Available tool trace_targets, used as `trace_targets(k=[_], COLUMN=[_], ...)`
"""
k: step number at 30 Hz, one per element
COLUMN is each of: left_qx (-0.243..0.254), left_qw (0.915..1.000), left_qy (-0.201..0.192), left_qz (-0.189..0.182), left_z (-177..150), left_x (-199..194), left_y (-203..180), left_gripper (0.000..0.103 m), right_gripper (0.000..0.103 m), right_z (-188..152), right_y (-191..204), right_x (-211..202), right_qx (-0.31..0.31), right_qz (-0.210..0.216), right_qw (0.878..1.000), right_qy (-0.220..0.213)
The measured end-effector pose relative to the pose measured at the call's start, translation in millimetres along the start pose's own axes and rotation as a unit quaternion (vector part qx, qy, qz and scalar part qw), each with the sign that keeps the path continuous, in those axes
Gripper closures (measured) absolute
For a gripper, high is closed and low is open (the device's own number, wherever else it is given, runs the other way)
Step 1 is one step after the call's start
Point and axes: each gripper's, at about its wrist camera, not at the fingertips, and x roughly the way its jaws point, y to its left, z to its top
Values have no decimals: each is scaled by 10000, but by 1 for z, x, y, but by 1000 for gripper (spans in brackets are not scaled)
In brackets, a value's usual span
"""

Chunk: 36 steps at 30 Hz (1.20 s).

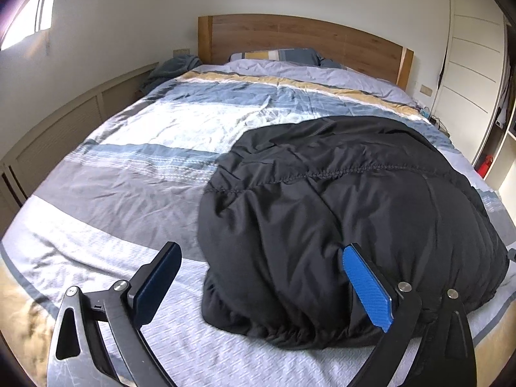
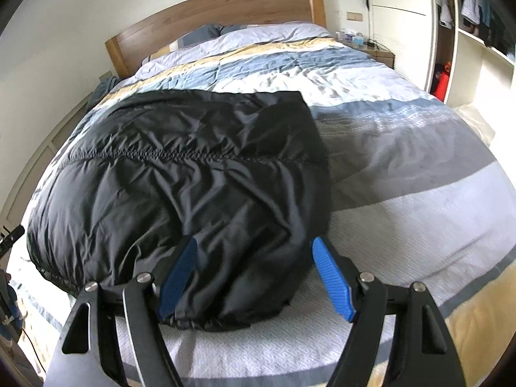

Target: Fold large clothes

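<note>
A black padded jacket (image 1: 348, 213) lies bunched and folded on the striped bedspread (image 1: 135, 167). In the right wrist view the jacket (image 2: 180, 174) fills the left and middle. My left gripper (image 1: 261, 254) is open, its jaws wide apart over the jacket's near left edge; the right blue pad (image 1: 367, 290) rests against the fabric. My right gripper (image 2: 254, 248) is open, its jaws straddling the jacket's near right corner, with nothing clamped.
The wooden headboard (image 1: 303, 38) and pillows (image 1: 277, 56) are at the far end. A wardrobe (image 2: 403, 16) and open shelves (image 2: 477, 42) stand right of the bed, with a nightstand (image 2: 374, 50). A low panelled wall unit (image 1: 58, 129) runs along the left.
</note>
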Motion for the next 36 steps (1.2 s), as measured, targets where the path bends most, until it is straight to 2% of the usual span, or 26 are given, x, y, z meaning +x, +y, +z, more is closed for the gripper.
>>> trace_targets(k=[3,7,12,15,18,22,27,30,36], left_qx=[-114,-652,-1425,-1656,-1850,-2097,-2298,-2364,-2575], left_qw=[9999,9977,9864,9804,9720,9596,9465,9385,9148], left_qy=[-25,15,372,579,730,931,1263,1590,1945], left_qz=[-5,-190,-727,-901,-1251,-1626,-1880,-1953,-2428], left_z=[-2,-7,-14,-15,-11,-3,6,7,6], left_x=[-13,-28,-33,-30,-17,12,63,98,153], left_y=[9,39,84,98,105,107,104,102,103], left_gripper=[2,2,2,2,1,1,1,1,1], right_gripper=[30,30,29,27,26,24,21,20,19], right_z=[-4,-11,-22,-24,-26,-20,-9,-7,-12], right_y=[-10,-24,-44,-53,-62,-72,-84,-92,-96], right_x=[-18,-41,-60,-60,-54,-34,5,35,100], right_qx=[122,280,527,716,1031,1397,1826,2161,2437], right_qz=[41,127,312,447,671,981,1350,1694,2082], right_qw=[9999,9994,9980,9964,9924,9853,9736,9607,9432], right_qy=[-56,-134,-121,-68,-25,55,248,409,880])
